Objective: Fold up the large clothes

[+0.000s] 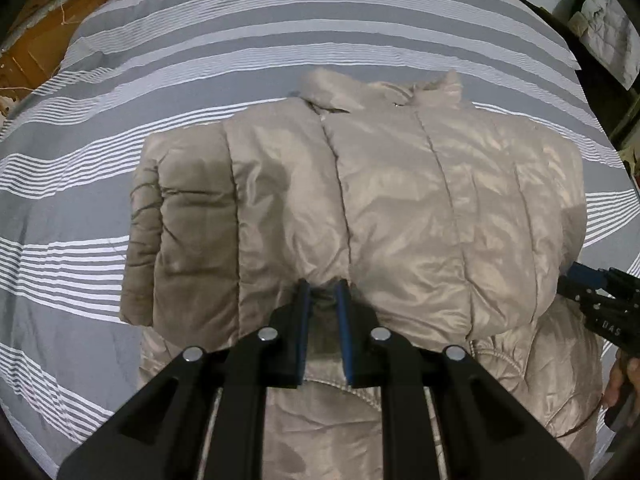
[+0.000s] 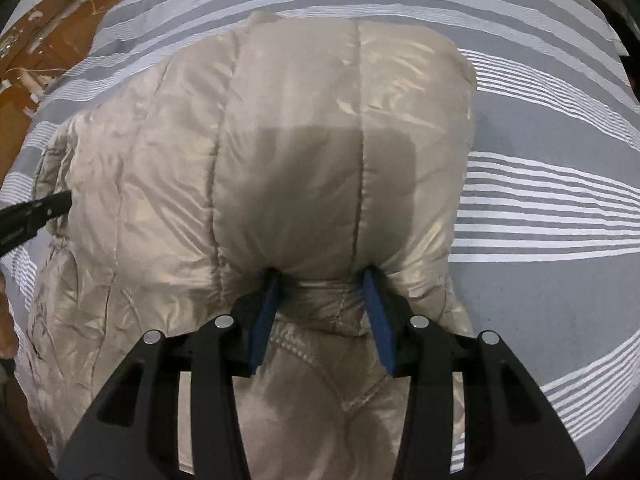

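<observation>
Broadly, the beige puffer jacket lies folded over itself on the bed, which wears a grey cover with bands of thin white stripes. In the left wrist view the folded upper layer forms a thick roll with quilted seams running away from the camera, its collar toward the far edge of the bed and a lower layer spreading out beneath, toward the near edge. Bare striped cover lies open on the left side of the jacket and beyond the collar. In the right wrist view open cover runs along the jacket's right side out to the bed's right edge.

The left hand-held gripper has its 2 blue-padded fingers nearly together, clamped on a pinch of the roll's near hem. The right hand-held gripper has its fingers set wider, pressing into a thick bunch of the puffy fabric so that it bulges around both pads. Each gripper shows at the edge of the other's view, and part of a hand appears at the right edge of the left view.

Past the bed's far left corner stands brown wooden furniture, with pale clutter near the far right corner.
</observation>
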`<state>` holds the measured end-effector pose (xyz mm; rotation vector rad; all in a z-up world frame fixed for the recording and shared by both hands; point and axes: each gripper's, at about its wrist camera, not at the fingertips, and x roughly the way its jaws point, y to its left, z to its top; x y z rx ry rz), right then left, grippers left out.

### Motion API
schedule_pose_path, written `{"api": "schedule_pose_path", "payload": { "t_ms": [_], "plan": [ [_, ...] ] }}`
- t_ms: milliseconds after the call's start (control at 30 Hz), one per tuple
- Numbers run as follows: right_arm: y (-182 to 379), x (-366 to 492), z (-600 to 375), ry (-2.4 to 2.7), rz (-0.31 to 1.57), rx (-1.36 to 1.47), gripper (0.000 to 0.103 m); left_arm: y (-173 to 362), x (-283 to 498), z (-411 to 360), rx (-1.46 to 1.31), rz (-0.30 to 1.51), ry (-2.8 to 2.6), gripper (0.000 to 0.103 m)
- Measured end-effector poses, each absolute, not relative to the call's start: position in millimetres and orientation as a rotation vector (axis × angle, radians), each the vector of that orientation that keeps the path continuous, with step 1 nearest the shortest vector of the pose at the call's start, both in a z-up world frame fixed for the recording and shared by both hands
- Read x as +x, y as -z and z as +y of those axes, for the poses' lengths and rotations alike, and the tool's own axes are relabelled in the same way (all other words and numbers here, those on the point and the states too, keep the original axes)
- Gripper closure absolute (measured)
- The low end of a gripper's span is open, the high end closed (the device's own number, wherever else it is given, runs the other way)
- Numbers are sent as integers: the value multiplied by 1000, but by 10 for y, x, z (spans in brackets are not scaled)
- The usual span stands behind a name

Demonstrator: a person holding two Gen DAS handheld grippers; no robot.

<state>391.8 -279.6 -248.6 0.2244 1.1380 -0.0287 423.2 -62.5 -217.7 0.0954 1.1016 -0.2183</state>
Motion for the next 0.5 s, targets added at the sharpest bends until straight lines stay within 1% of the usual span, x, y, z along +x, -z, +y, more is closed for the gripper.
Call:
{"api": "schedule_pose_path", "payload": {
  "t_ms": [133, 167, 200, 233, 267, 300, 333, 400, 433, 467, 500],
  "plan": [
    [2365, 3718, -2686, 65, 1078, 235, 59, 2107, 3973, -519, 46, 1064, 208, 87],
    [2298, 3590, -2678, 70, 1052, 252, 55, 2105, 3880, -471, 40, 1055, 205, 81],
    [2248, 3495, -2666, 62, 1024, 275, 47, 2073, 3793, -433, 32, 1041, 206, 77],
    [2191, 3364, -2650, 39, 986, 302, 43, 2035, 3673, -388, 26, 1018, 204, 64],
    [2134, 3214, -2622, 37, 947, 310, 34, 1996, 3531, -344, 33, 985, 184, 49],
    [2031, 3032, -2598, 50, 922, 311, 28, 1965, 3376, -301, 47, 949, 159, 43],
    [1999, 2856, -2564, 61, 882, 319, 26, 1935, 3240, -274, 57, 919, 143, 39],
    [2016, 2519, -2435, 83, 835, 313, 16, 1914, 2884, -172, 54, 869, 112, 31],
    [2029, 2417, -2375, 87, 825, 305, 14, 1927, 2748, -125, 37, 862, 107, 23],
    [2054, 2230, -2313, 93, 812, 289, 14, 1960, 2559, -54, 7, 855, 106, 18],
    [2087, 2039, -2252, 125, 799, 258, 12, 2010, 2373, 14, -16, 857, 99, 16]
  ]
}}
